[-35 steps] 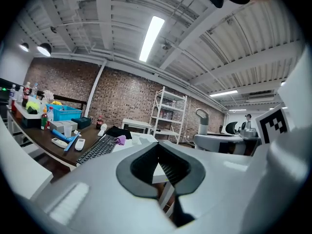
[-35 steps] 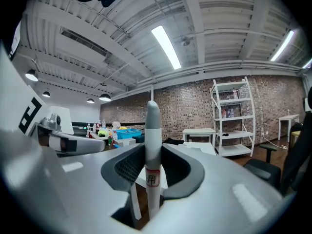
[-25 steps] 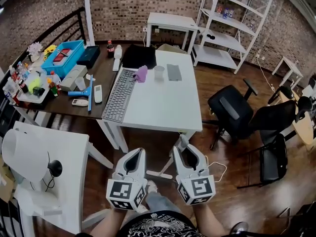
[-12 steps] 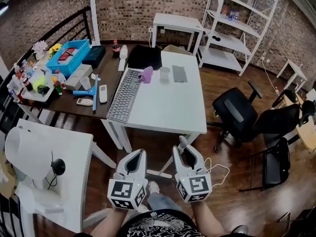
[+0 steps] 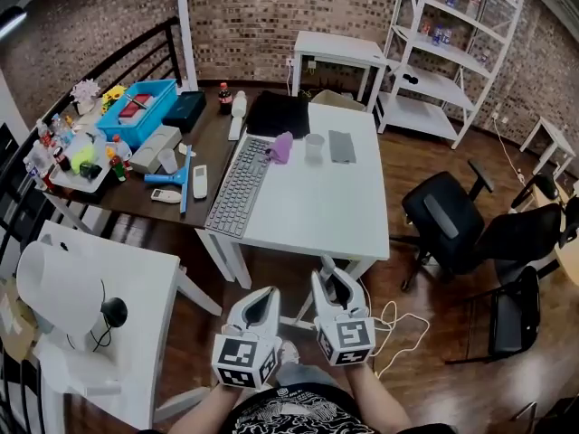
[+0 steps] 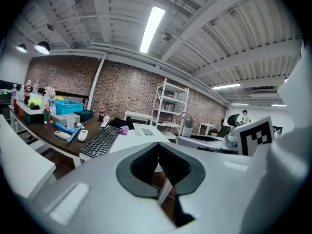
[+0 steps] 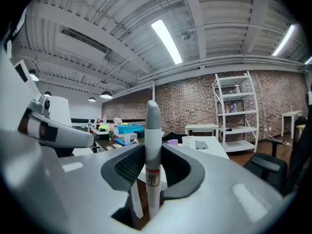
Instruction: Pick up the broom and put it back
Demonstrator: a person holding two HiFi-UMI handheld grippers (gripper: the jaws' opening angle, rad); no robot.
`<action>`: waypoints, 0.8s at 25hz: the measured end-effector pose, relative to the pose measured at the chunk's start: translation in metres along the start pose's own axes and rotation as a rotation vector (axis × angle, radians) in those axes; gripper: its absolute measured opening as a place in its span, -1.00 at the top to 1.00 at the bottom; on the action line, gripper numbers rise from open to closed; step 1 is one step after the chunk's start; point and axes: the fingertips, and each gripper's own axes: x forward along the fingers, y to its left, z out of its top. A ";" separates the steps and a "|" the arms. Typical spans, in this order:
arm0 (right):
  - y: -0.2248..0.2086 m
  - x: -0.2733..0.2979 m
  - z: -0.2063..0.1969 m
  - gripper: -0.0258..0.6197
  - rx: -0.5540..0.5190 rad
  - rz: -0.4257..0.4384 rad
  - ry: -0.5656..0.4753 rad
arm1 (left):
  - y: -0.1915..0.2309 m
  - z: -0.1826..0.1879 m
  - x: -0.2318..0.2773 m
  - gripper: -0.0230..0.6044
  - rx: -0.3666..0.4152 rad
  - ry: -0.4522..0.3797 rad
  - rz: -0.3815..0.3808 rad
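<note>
The broom shows only as its handle (image 7: 152, 130), a white shaft with a grey tip and a small red-framed label. It stands upright between the jaws of my right gripper (image 7: 152, 149), which is shut on it. In the head view the grey tip (image 5: 327, 273) pokes out of the right gripper (image 5: 333, 286), low in the middle above the wooden floor. The rest of the broom is hidden. My left gripper (image 5: 262, 298) hangs beside it on the left. Its jaws (image 6: 157, 145) meet at the tips with nothing between them.
A white table (image 5: 308, 215) with a keyboard (image 5: 237, 183) stands just ahead, joined at the left to a dark desk (image 5: 213, 134) with a blue bin (image 5: 137, 111). Black office chairs (image 5: 452, 224) stand right, a white shelf (image 5: 452, 52) at the back, a white table (image 5: 136, 278) near left. A cable (image 5: 398, 319) lies on the floor.
Both grippers have sunk a little, the right one more, and it has slid left with the broom handle still in its jaws. The head view has shifted, so the tables sit lower.
</note>
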 end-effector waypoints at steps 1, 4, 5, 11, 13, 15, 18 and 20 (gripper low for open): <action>-0.001 0.005 -0.002 0.62 -0.001 0.004 0.005 | 0.001 -0.001 0.002 0.91 -0.004 0.007 0.002; -0.002 0.020 -0.009 0.62 -0.006 0.019 0.012 | 0.004 -0.003 0.006 0.91 0.002 0.022 0.013; -0.003 0.025 -0.012 0.62 -0.008 0.023 0.014 | 0.005 -0.003 0.008 0.91 0.006 0.024 0.015; -0.007 0.055 -0.029 0.62 -0.016 0.045 0.044 | 0.013 -0.001 0.022 0.91 0.020 0.041 0.027; -0.009 0.063 -0.034 0.62 -0.016 0.047 0.056 | 0.016 -0.001 0.026 0.91 0.023 0.049 0.031; -0.011 0.070 -0.040 0.62 -0.015 0.050 0.069 | 0.020 0.000 0.030 0.91 0.024 0.054 0.035; -0.016 0.079 -0.051 0.62 -0.011 0.054 0.096 | 0.024 0.000 0.037 0.91 0.021 0.060 0.040; -0.019 0.085 -0.059 0.62 -0.008 0.055 0.117 | 0.026 0.001 0.041 0.91 0.017 0.062 0.037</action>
